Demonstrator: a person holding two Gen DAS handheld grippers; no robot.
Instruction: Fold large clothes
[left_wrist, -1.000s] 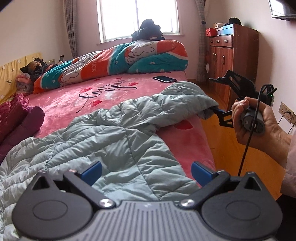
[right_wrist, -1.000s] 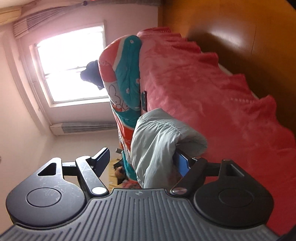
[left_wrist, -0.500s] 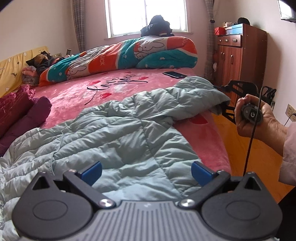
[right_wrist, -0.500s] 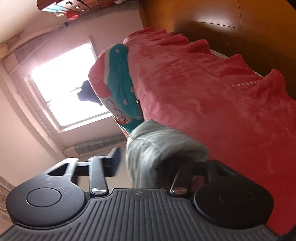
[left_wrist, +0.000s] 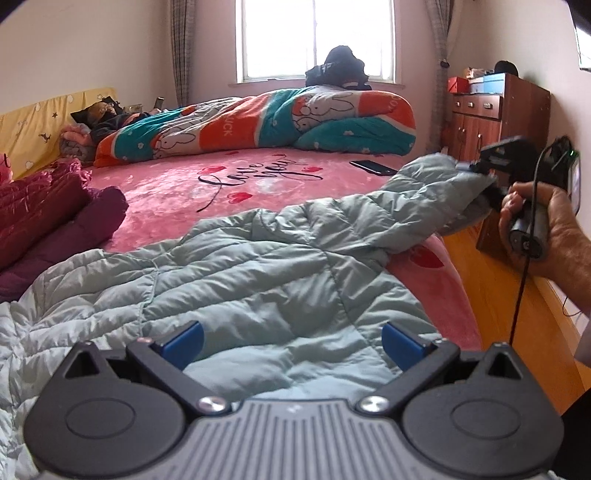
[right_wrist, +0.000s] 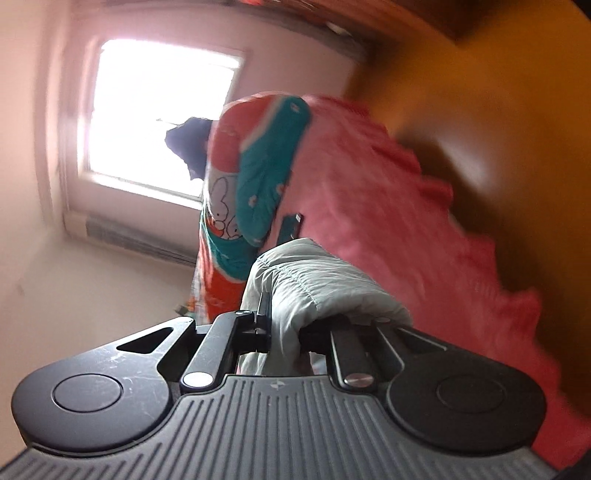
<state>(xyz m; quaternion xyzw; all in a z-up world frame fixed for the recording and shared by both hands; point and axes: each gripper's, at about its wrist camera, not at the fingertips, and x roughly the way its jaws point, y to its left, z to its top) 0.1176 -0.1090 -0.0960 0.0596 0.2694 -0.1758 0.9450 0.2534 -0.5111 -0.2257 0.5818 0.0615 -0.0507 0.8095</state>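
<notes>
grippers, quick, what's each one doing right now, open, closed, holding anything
Left tool: open, holding nothing, poised over the pale green jacket.
Right tool: closed on the jacket's sleeve end, lifted off the pink bed.

Our right gripper (right_wrist: 284, 328) has pinched shut on the sleeve (left_wrist: 436, 188) of the pale green puffer jacket (left_wrist: 258, 280); it gaped before. The cuff now seems lifted off the pink bedspread (left_wrist: 177, 192).
</notes>
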